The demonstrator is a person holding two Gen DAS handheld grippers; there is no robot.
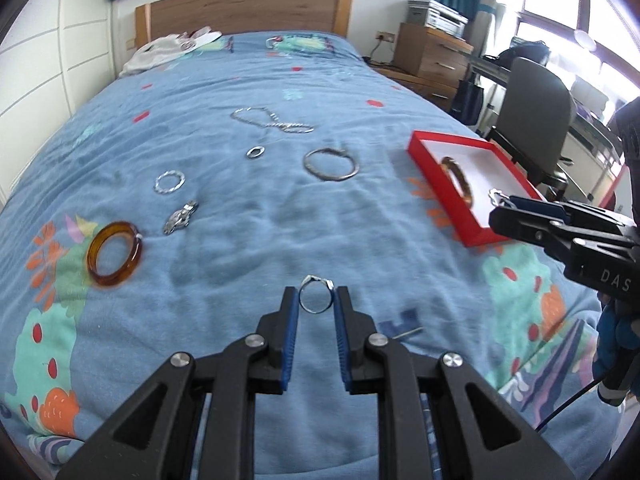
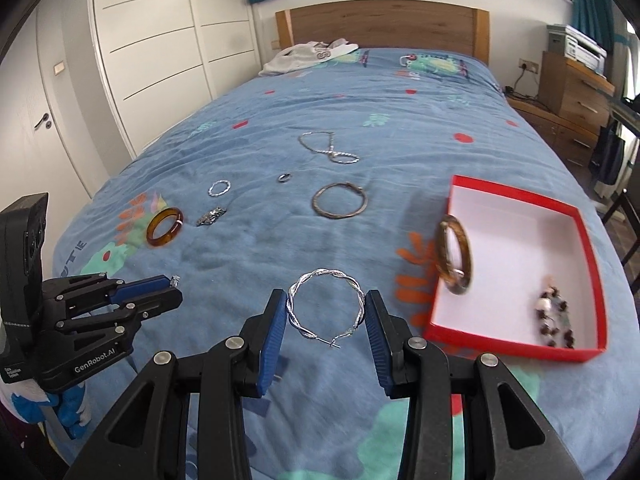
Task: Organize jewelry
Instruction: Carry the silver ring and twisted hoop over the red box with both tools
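Observation:
My left gripper (image 1: 316, 298) is shut on a small silver ring (image 1: 316, 296) held above the blue bedspread; it also shows in the right wrist view (image 2: 168, 286). My right gripper (image 2: 326, 304) is shut on a twisted silver hoop earring (image 2: 326, 304), left of the red box (image 2: 516, 350). The box holds a brown bangle (image 2: 454, 256) leaning on its left wall and a beaded piece (image 2: 554, 320). On the bed lie an amber bangle (image 1: 115, 254), a silver brooch (image 1: 180, 218), a twisted hoop (image 1: 170, 182), a small ring (image 1: 256, 152), a metal bangle (image 1: 330, 164) and a chain (image 1: 272, 120).
A wooden headboard (image 1: 244, 10) and white clothing (image 1: 168, 50) are at the far end. White wardrobe doors (image 2: 152, 48) stand left of the bed. A wooden drawer unit (image 1: 430, 56), a grey chair (image 1: 536, 108) and a desk stand to the right.

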